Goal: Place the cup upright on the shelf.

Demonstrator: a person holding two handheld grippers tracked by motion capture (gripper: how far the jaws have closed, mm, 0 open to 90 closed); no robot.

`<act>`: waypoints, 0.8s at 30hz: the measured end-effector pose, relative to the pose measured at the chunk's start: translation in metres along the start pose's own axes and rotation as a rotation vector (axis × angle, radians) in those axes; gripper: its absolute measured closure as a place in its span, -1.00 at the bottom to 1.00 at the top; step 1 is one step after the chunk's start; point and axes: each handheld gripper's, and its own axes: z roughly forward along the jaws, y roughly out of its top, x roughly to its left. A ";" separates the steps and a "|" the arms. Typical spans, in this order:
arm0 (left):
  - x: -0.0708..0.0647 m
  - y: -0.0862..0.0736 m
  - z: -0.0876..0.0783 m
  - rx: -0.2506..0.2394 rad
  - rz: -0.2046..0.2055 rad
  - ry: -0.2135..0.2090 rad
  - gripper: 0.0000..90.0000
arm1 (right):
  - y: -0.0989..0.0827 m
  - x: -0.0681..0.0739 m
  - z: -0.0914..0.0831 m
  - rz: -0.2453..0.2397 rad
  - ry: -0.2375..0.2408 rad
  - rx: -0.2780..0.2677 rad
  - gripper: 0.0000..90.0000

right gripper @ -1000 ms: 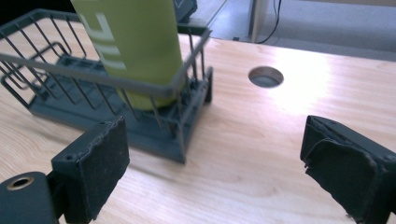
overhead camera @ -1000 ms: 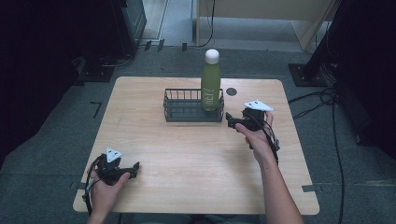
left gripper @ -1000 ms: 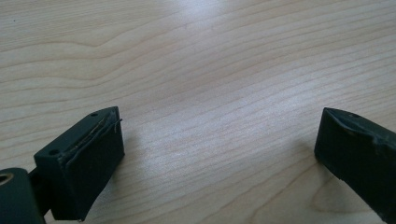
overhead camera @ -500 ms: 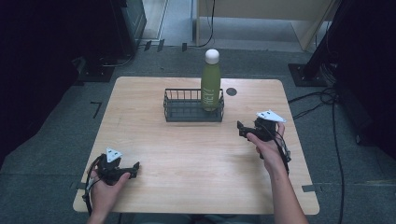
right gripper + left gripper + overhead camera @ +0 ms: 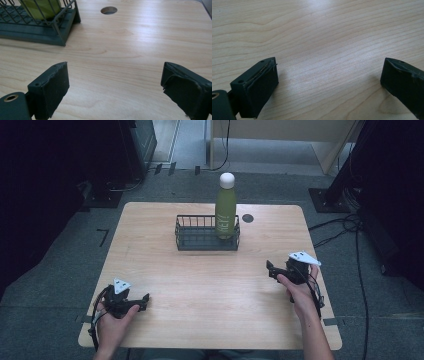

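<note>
A green bottle (image 5: pixel 225 212) with a white cap stands upright in the right end of a dark wire basket (image 5: pixel 196 238) at the back middle of the wooden table (image 5: pixel 210 285). The right gripper view has the basket (image 5: pixel 37 32) and the bottle's green base (image 5: pixel 41 7) at its upper left. My right gripper (image 5: pixel 271 269) is held low over the table's right side, well apart from the basket, its jaws open and empty (image 5: pixel 115 85). My left gripper (image 5: pixel 145 300) rests near the front left corner, open with bare wood between its jaws (image 5: pixel 329 80).
A round cable hole (image 5: pixel 247 218) sits in the tabletop just right of the basket, also seen as a hole (image 5: pixel 109 10) in the right gripper view. Cables (image 5: pixel 345 227) run over the grey floor to the right. Dark equipment stands around the table.
My right gripper has drawn back from beside the bottle and basket toward the table's front right, open and empty. The left gripper has stayed put.
</note>
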 end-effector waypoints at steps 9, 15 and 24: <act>0.000 0.000 0.000 0.001 -0.001 0.000 -0.97 | -0.021 -0.022 -0.019 0.032 -0.031 0.008 -0.82; 0.000 0.000 0.000 0.001 -0.001 0.000 -0.97 | -0.033 -0.034 -0.030 0.058 -0.048 0.009 -0.82; 0.000 0.000 0.000 0.001 0.000 0.000 -0.97 | -0.055 -0.055 -0.049 0.076 -0.088 0.032 -0.82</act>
